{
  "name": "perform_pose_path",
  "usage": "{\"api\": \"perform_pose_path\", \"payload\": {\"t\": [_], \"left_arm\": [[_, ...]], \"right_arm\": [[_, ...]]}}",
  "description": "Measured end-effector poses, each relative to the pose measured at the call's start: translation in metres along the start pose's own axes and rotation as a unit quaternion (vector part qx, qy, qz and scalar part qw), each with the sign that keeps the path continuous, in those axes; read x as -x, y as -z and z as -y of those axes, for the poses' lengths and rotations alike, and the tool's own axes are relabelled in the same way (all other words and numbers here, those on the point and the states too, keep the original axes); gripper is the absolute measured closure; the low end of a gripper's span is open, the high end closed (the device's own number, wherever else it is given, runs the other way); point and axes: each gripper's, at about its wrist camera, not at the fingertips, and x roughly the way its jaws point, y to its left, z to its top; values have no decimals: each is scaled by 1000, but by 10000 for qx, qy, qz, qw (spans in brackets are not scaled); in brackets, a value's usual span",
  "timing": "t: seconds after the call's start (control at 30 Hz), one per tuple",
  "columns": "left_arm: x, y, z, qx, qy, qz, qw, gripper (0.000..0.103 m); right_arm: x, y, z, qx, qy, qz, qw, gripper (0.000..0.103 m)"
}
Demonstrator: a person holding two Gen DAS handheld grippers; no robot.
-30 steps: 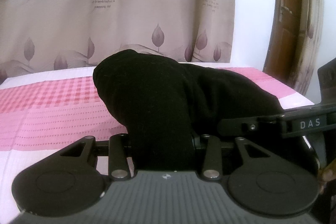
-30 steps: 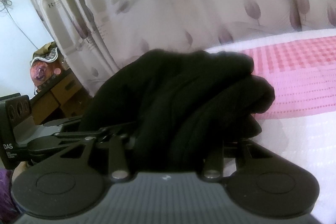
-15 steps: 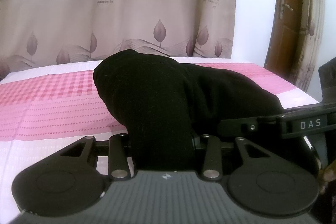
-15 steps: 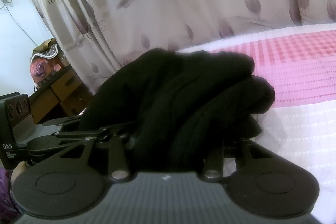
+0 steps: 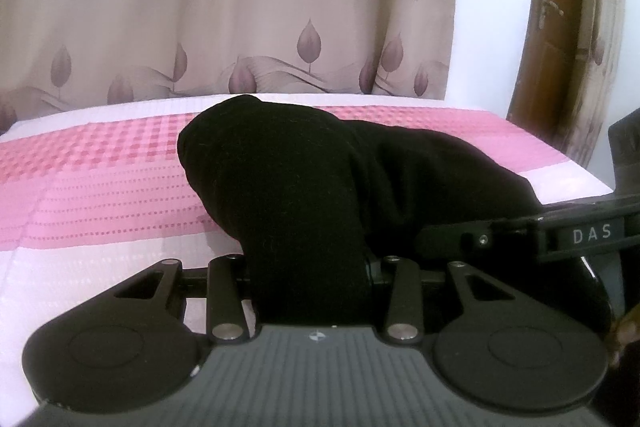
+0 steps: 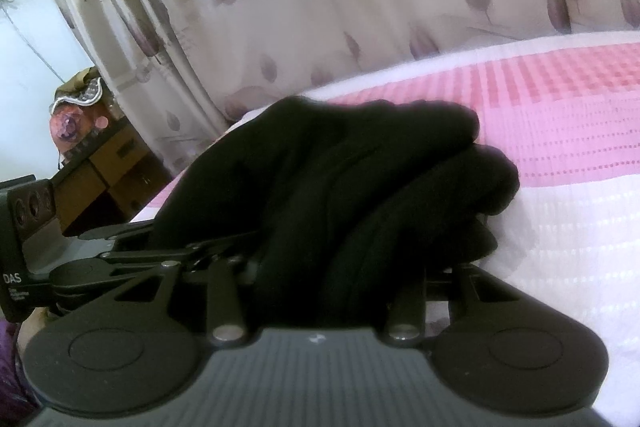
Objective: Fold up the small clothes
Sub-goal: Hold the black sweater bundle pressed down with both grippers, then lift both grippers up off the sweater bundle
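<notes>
Holding a bunched black garment (image 5: 304,195) between them, both grippers sit low over the bed cover (image 5: 100,187), which serves as the reference for everything below.

Left gripper (image 5: 312,283): cloth fills the gap between the fingers and drapes forward over them. The fingertips are buried under fabric, but the jaws appear clamped on the garment.

Right gripper (image 6: 320,279): same finding. A thick, rolled mass of the garment (image 6: 352,179) is wedged between its fingers, which appear closed on it; the pads themselves are hidden.

Key relation: the garment rises straight ahead of each pair of fingers and sags onto the bed cover just beyond them. Its long axis runs from one gripper to the other; the left wrist view shows the cloth trailing right toward the other tool's body (image 5: 560,235). Neither hand is clearly nearer; both hold an end. In my judgement the fold cannot be laid until the bundle is spread flat, so the next move depends on drawing the two ends apart along that axis.

Surface: soft, pink-checked and white bed cover (image 6: 560,115), likely to drag on the cloth.

Room: leaf-print curtain (image 5: 240,7) behind the bed, wooden door (image 5: 560,27) to its right, a wooden cabinet (image 6: 108,163) beside the bed.
</notes>
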Motion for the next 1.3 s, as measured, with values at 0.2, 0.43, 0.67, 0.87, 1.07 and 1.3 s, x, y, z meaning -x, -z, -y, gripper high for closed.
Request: {"api": "perform_pose_path", "payload": {"t": [0.2,0.43,0.67,0.87,1.07,1.3], "left_arm": [[-4,4,-6,44,1,-56,10000,59],[-7,6,-9,52,-12,-68,10000,52],[-6,9,-12,82,-9,-53,10000,44],[-3,12,-13,68,-252,8,9997,22],[3,13,-9,-173,-620,175,9978,8],[17,12,-3,-310,-1018,436,9934,0]], "right_arm": [[-3,5,7,-58,18,-32,10000,60],[-5,10,12,-138,103,-47,9998,59],[-3,14,14,-168,132,-33,9998,58],[2,19,17,-246,171,8,9996,54],[8,25,17,-321,262,59,9991,47],[26,32,-2,-36,689,233,9973,44]]}}
